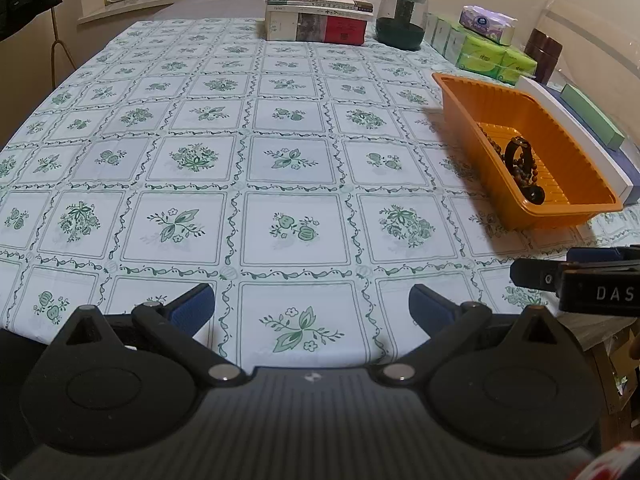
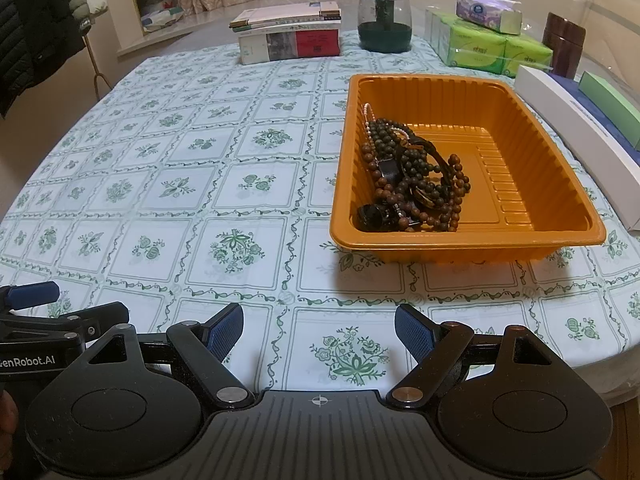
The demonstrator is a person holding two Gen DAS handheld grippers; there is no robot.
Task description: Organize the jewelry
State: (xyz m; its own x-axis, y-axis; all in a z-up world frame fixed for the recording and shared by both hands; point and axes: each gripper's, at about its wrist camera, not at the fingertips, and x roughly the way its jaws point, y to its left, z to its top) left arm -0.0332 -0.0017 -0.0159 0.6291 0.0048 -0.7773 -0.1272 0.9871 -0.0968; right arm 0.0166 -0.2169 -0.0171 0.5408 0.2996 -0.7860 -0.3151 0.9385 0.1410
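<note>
While the left hand-held gripper [image 1: 312,310] is hovering over the near edge of the counter [image 1: 280,128] with its blue pads spread wide and nothing between them, its camera is showing the orange tray [image 1: 472,120] sitting off to the right on the green-patterned cloth. Dark bead jewelry [image 1: 520,164] is lying inside the tray. Part of the right hand-held gripper [image 1: 580,280] is showing at the right edge.

As the right hand-held gripper [image 2: 319,330] is hanging above the cloth with its jaws standing wide apart and empty, its camera is looking straight at the tray [image 2: 560,184] ahead. Brown and green bead strands [image 2: 416,176] are lying tangled in the tray's left half, along with a pale bead string and a black piece. A stack of books [image 2: 288,36] is sitting at the far end.
</note>
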